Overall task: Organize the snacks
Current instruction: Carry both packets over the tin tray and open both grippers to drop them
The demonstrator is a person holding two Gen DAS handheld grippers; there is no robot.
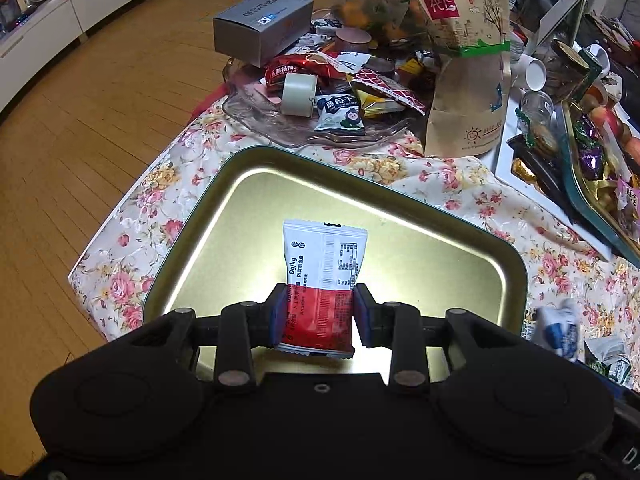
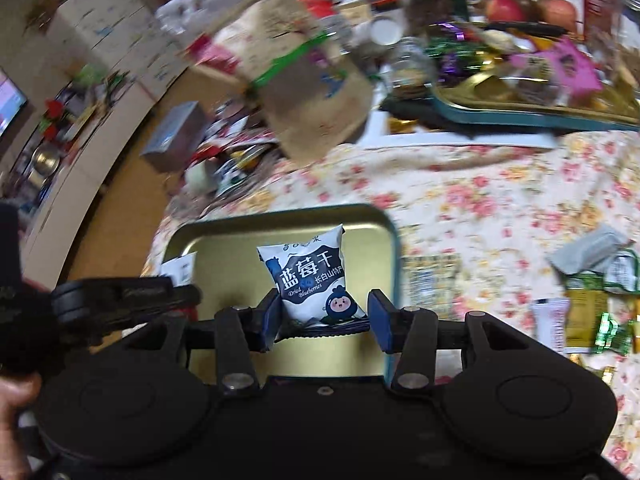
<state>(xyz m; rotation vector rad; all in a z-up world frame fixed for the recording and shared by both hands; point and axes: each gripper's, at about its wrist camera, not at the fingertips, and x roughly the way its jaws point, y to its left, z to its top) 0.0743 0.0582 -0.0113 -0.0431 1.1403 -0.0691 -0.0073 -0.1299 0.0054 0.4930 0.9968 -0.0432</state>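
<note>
Left tool [image 1: 318, 316]: its two blue pads are clamped on the lower red half of a red-and-white snack packet [image 1: 320, 284]. The grip is low on the packet, so the white top half stands free and can go down first.
Red-and-white snack packet, place: it hangs above the gold tin tray [image 1: 460, 248], which has nothing else lying in it. I judge the tray is the place chosen for collecting.
Right tool [image 2: 323, 316]: the pads hold a blueberry packet [image 2: 310, 276] at its bottom seam, the left pad against the bag, the right pad at the end of the dark seam. The printed face looks toward the camera.
Blueberry packet, place: also over the gold tin tray [image 2: 394, 240], held up and not yet put down. The view is blurred, so finer contact I cannot tell.
Why both over the tray: probably two snacks are brought together, to save one trip.
Tabletop [image 1: 460, 184]: a flowered cloth covers it.
Remaining snacks: many are piled in a glass dish [image 1: 248, 108], and others lie loose on the cloth [image 2: 580, 300].
Risk: the bags are soft and may slip.
</note>
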